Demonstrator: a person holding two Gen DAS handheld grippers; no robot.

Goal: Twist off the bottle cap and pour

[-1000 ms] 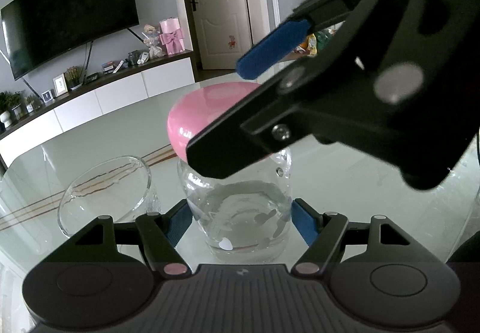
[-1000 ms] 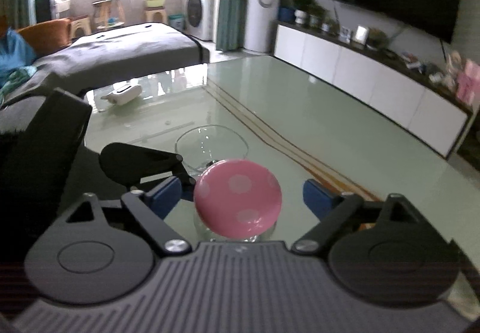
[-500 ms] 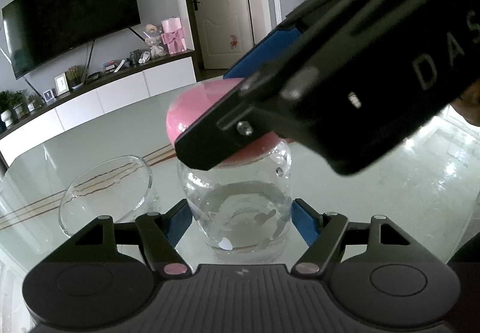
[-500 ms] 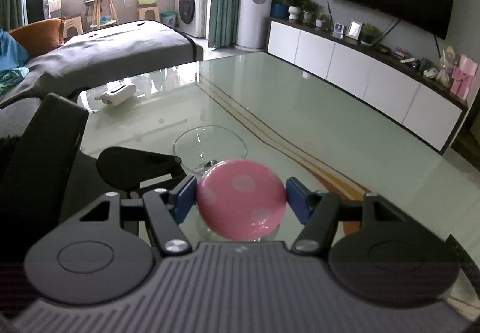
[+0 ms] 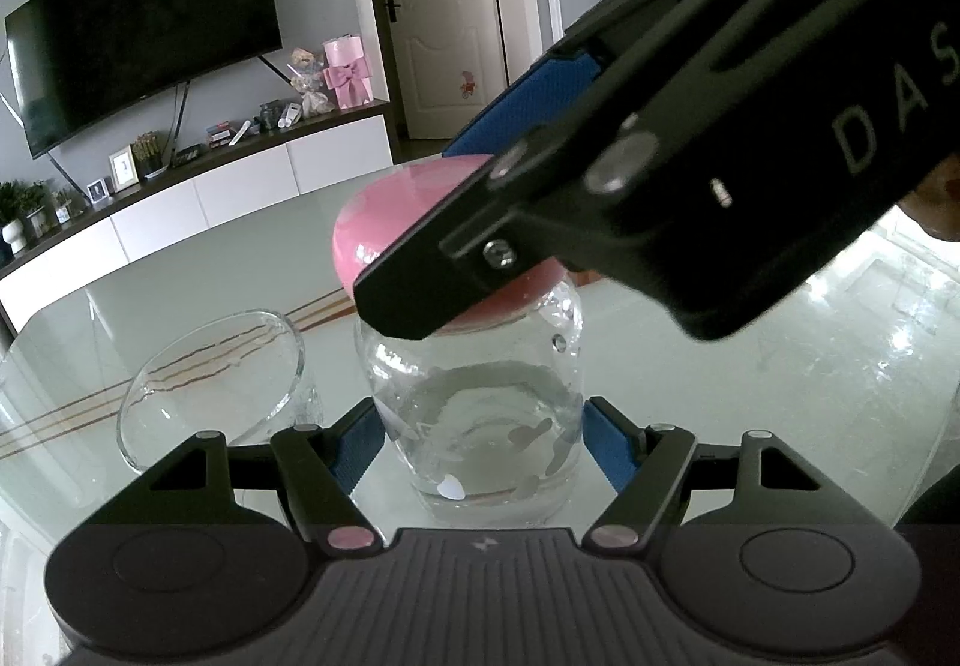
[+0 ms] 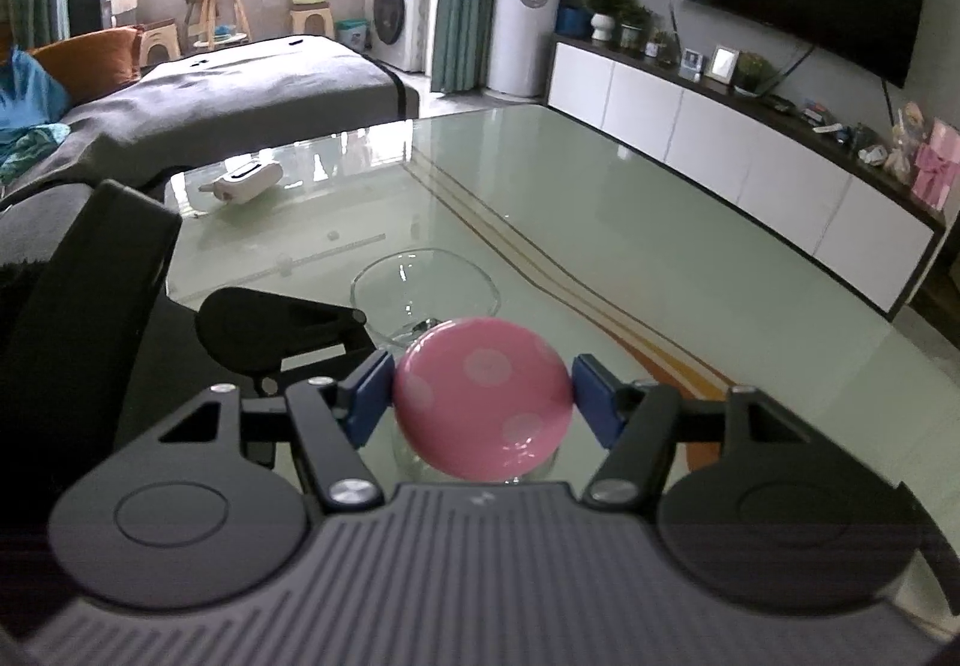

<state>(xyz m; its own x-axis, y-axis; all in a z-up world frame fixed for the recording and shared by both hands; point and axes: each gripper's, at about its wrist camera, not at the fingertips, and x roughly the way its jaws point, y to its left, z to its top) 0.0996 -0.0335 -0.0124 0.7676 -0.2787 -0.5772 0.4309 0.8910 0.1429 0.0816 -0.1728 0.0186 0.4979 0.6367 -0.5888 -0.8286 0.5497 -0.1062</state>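
Left wrist view shows your left gripper (image 5: 477,441) pinching the glass bottle (image 5: 480,420) with blue pads against both sides, upright on the glass table (image 5: 750,366). Above, your right gripper (image 6: 482,396) clamps the pink cap (image 6: 483,396) from both sides. Just beyond stands an empty glass (image 5: 210,372).

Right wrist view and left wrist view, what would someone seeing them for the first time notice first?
The pink polka-dot cap stands out at once, clamped between the blue pads of the right gripper atop the clear glass bottle. The left gripper holds the bottle's body from both sides on the glossy table. An empty glass bowl sits just left of the bottle in the left wrist view.
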